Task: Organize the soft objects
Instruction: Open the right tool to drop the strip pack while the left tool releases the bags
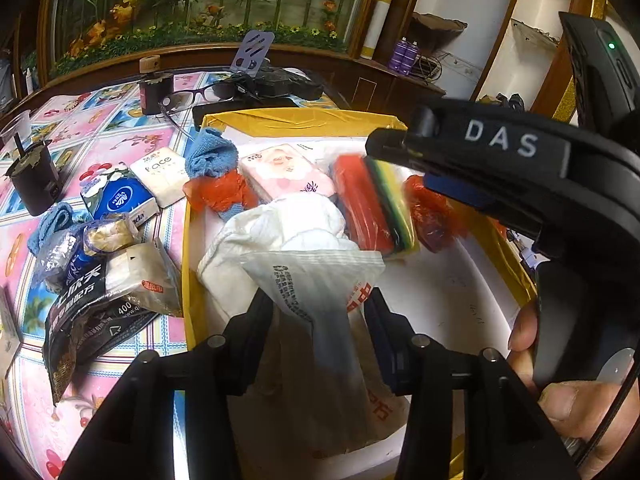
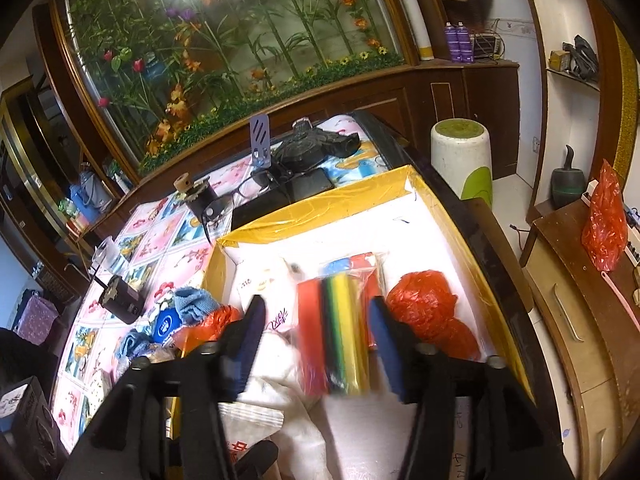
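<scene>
A yellow-rimmed white tray (image 1: 288,120) holds soft things. My left gripper (image 1: 320,308) is shut on a white plastic bag (image 1: 316,300) with red print, held over a white cloth (image 1: 280,224) in the tray. My right gripper (image 2: 316,320) is open above a pack of red, green and yellow sponges (image 2: 336,340), which looks blurred; it also shows in the left wrist view (image 1: 372,204). In the tray also lie a pink tissue pack (image 1: 286,174), a crumpled red bag (image 2: 428,312) and a blue towel (image 1: 210,154) on another red bag (image 1: 218,194).
On the flowered tablecloth (image 1: 120,136) left of the tray lie tissue packs (image 1: 120,200), a black snack bag (image 1: 92,308) and foil-wrapped items (image 1: 108,234). Two black cups (image 1: 34,182), glasses (image 1: 188,98) and black devices (image 1: 272,84) stand further back. The table's right edge (image 2: 492,264) borders the tray.
</scene>
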`<state>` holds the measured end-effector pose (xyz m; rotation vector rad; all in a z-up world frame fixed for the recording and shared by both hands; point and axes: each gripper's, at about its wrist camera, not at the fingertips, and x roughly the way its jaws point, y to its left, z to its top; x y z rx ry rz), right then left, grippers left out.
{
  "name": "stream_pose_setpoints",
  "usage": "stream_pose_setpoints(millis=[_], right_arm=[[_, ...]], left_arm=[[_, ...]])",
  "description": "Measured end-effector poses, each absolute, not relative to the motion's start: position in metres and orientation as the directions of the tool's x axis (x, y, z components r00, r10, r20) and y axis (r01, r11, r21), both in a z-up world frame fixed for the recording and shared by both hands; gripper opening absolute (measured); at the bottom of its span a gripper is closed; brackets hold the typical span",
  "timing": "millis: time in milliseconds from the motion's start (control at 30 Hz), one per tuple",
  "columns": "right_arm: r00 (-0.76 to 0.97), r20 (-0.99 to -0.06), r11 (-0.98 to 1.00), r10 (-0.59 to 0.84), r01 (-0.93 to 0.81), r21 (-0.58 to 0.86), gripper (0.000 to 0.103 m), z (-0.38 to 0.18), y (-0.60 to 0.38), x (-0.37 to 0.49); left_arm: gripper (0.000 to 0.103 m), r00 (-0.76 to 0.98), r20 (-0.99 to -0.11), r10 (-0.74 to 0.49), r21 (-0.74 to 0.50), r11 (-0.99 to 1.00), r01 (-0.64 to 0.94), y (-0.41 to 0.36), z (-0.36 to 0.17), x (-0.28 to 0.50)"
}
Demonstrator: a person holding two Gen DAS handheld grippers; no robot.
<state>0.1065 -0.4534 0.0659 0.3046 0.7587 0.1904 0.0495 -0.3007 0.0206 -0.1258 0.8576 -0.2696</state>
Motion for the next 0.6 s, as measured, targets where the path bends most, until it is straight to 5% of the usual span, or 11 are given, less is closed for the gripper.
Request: stream_pose_setpoints(millis=[200,600], right_arm=[[0.739,-0.606,0.925,0.294,-0.060,0.376,0.063,0.071,-0.460,0.101],[0.744,-0.592,0.915,0.311,-0.065,0.399,0.063,0.073,-0.463,0.099]], left_arm=[[0.059,0.665,-0.693,-0.279,-0.202,0.960,0.192,-0.299,0.028,0.044],[0.062,0.696,-0.674,-0.248,-0.167,0.969,0.183,-0.299,0.032,0.044]])
